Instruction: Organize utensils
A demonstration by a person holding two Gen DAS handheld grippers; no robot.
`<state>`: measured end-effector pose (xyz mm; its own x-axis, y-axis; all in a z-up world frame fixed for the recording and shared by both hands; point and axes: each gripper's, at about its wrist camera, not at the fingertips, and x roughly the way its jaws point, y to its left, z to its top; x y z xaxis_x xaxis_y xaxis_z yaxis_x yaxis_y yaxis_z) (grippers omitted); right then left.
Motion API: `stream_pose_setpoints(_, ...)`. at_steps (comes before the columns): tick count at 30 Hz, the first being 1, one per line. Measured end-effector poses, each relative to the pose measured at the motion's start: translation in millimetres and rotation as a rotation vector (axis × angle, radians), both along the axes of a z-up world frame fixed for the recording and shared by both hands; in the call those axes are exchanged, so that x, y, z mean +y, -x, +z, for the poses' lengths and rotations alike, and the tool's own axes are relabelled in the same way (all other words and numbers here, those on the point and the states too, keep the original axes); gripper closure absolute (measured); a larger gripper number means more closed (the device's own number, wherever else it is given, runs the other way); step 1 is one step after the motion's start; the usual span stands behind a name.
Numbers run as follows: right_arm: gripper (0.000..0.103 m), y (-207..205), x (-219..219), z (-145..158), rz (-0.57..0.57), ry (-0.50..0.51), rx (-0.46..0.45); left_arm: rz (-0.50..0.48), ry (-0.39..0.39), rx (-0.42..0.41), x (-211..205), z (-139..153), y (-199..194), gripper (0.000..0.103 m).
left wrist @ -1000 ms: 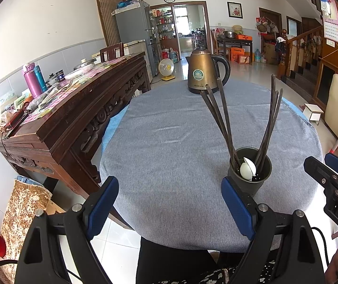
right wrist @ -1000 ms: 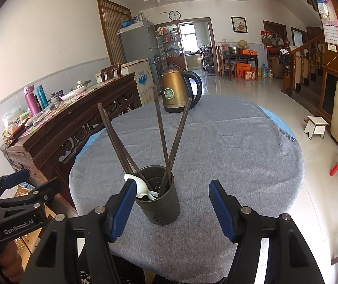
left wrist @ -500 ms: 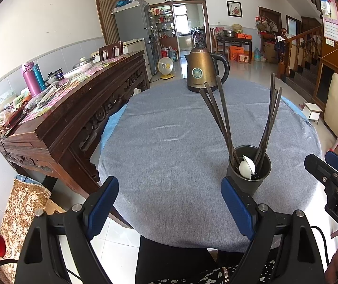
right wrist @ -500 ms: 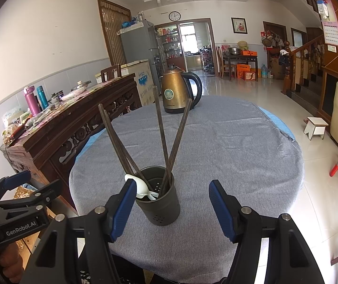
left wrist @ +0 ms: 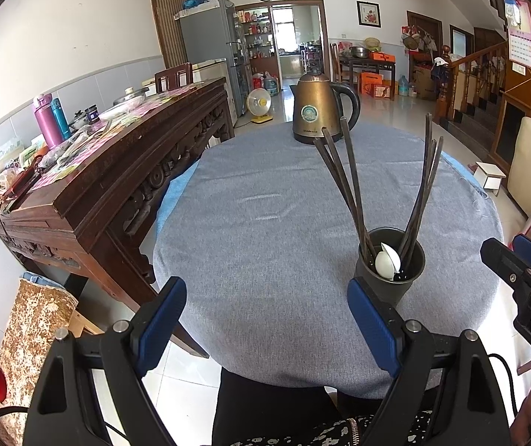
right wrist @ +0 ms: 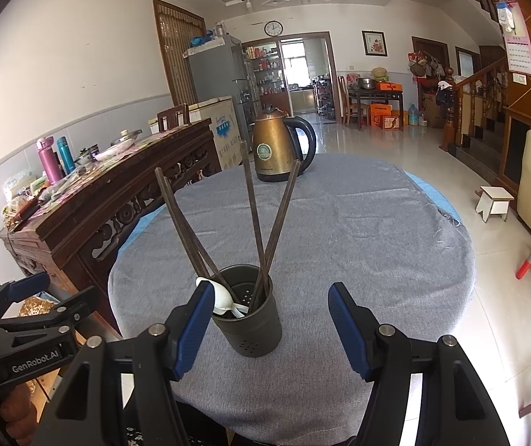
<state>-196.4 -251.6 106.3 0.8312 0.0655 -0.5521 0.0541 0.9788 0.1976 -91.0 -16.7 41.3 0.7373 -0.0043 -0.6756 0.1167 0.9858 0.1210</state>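
— While both tools hang at the near edge of the table, how do the tongs stand?

— Apart, both of them, and empty. The left gripper (left wrist: 267,319) shows its blue pads spread across the bottom of its frame, bare cloth between them. The right gripper (right wrist: 271,327) is spread too, at the bottom centre of its own view.

— And the utensils?

— Already in the dark cup (right wrist: 248,319), which stands on the grey tablecloth (right wrist: 358,238) low in the right view, just behind that gripper's left pad. Long dark chopsticks (right wrist: 254,219) fan out of it, some leaning left, some right, and a white spoon (right wrist: 220,297) lies over the rim. In the left view the cup sits at lower right, behind the right-hand pad.

— What could spoil it?

— I'd say the cup is top-heavy with those sticks splayed wide. A pad brushing a leaning stick, or nudging the cup wall, could tip it toward the table edge nearby. The spoon seems loosely seated and might slide out.

— Anything else close?

— Only a brass kettle (left wrist: 317,111) at the far side, upper centre, well apart.
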Motion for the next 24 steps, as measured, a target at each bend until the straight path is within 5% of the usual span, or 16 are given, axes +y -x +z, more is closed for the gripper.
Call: stream_pose_setpoints(24, 0.036, -3.2, 15.2, 10.0, 0.011, 0.053, -0.033, 0.027, 0.041, 0.012, 15.0, -3.2, -2.3, 0.014)
